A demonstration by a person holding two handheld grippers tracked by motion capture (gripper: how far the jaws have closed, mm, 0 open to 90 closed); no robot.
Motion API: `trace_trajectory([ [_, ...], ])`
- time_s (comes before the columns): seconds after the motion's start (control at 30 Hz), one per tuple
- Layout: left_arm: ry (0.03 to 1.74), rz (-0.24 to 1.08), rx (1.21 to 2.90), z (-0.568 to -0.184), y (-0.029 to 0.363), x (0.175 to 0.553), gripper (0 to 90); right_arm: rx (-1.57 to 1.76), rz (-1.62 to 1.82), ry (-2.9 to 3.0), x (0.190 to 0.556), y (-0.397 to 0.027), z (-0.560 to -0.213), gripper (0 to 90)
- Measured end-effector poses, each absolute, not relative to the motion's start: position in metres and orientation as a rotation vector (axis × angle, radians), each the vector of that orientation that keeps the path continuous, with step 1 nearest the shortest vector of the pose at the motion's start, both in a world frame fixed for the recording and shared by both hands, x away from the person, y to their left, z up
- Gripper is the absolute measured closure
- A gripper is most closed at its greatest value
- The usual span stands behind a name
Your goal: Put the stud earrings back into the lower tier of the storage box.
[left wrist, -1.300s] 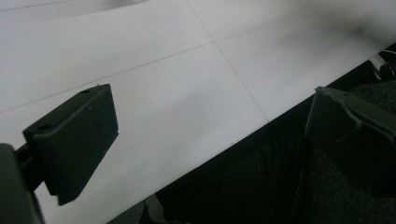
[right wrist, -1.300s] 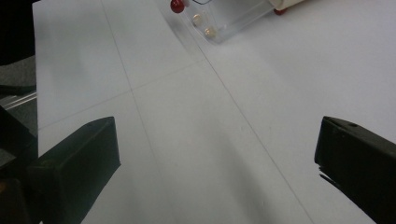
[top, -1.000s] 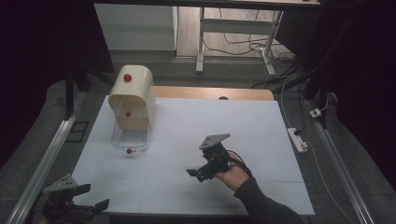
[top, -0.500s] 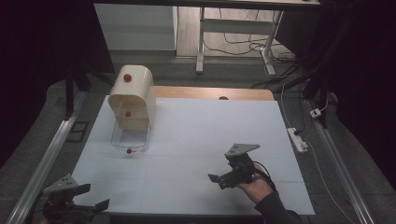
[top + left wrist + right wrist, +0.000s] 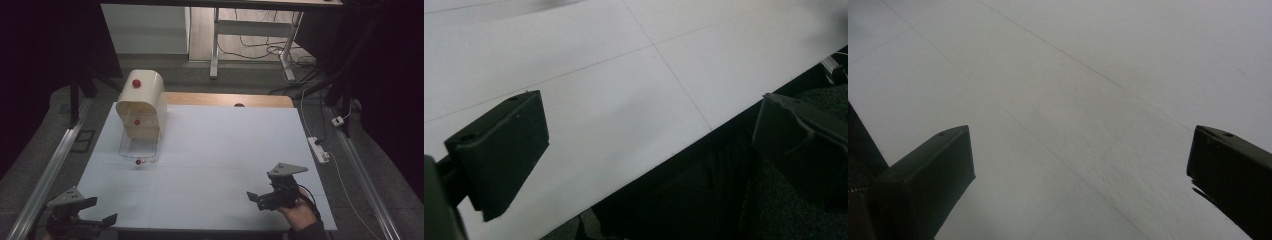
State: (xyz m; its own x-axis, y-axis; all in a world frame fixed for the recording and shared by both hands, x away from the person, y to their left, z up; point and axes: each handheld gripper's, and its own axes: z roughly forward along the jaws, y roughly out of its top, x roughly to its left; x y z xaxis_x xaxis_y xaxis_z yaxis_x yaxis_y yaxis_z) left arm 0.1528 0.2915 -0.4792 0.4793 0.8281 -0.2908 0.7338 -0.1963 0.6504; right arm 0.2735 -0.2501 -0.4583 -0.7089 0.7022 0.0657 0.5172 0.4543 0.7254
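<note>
My left gripper (image 5: 100, 211) hovers at the front left corner of the white table (image 5: 225, 150), open, with nothing between its jaws. In the left gripper view, the left gripper (image 5: 649, 107) spans the table's front edge, one jaw over the white top and one over the dark floor. A hand holds my right gripper (image 5: 256, 200) near the front right, open and pointing left. The right gripper (image 5: 1080, 137) has only bare white surface between its jaws. A cream round-topped box (image 5: 142, 102) with red knobs stands at the back left, and a clear tray (image 5: 140, 147) juts from its front.
A wooden strip (image 5: 225, 99) borders the table's far edge. A white power strip (image 5: 318, 149) lies on the floor to the right. Metal rails run along the left (image 5: 50, 170) and right (image 5: 365, 180) sides. White desk legs (image 5: 215, 45) stand behind.
The right gripper has moved right and back toward the front edge, away from the table's middle. The left gripper has stayed put.
</note>
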Motion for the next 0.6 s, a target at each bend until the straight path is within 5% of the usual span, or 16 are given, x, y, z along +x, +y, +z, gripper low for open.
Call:
trace_trajectory([
  [0.6,1.3,0.155,1.967,-0.48,0.292,0.153,1.3,1.229,1.035,2.385,0.244,-0.298,-0.458,0.0],
])
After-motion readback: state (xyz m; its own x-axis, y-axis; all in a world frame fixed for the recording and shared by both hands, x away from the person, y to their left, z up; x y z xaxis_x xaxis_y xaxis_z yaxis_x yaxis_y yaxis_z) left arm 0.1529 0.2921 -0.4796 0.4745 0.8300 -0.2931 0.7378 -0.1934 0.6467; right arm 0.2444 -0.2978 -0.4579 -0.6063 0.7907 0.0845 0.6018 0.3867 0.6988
